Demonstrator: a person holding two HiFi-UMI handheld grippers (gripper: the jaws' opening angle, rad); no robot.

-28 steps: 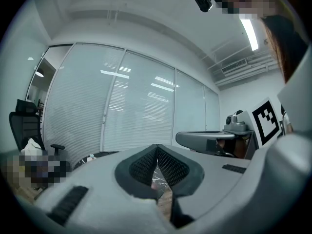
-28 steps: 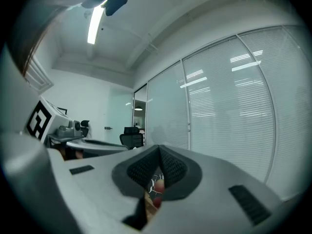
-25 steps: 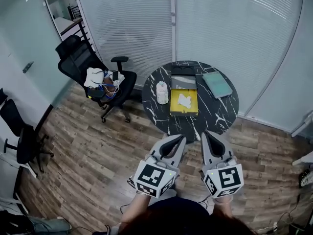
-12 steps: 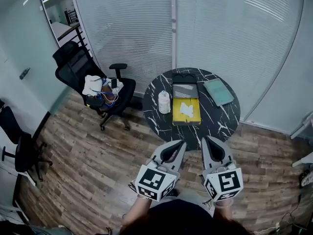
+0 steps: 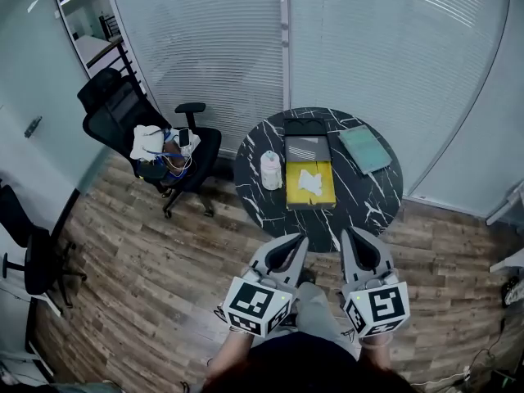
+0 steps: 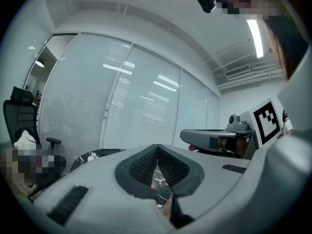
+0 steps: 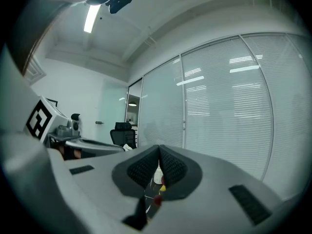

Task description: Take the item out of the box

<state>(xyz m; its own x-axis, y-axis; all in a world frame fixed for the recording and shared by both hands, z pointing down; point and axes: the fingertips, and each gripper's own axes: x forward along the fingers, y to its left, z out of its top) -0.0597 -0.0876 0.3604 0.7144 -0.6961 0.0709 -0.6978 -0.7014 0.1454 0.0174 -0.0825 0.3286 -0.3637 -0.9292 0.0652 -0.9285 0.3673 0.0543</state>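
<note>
At the centre of the head view, a crumpled white soft item [image 5: 309, 182] lies in the open yellow box [image 5: 316, 199] on the round black marble table [image 5: 368, 195]; it looks light and limp, best pinched at a raised fold; lower down and well apart from it, the left gripper [image 5: 301, 242] and the right gripper [image 5: 346, 236] point towards the table, jaws pressed together, holding nothing.

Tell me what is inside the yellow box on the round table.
In the yellow box lies one white, crumpled-looking item, near the middle. Its kind is too small to tell, and anything beneath it is covered.
</note>
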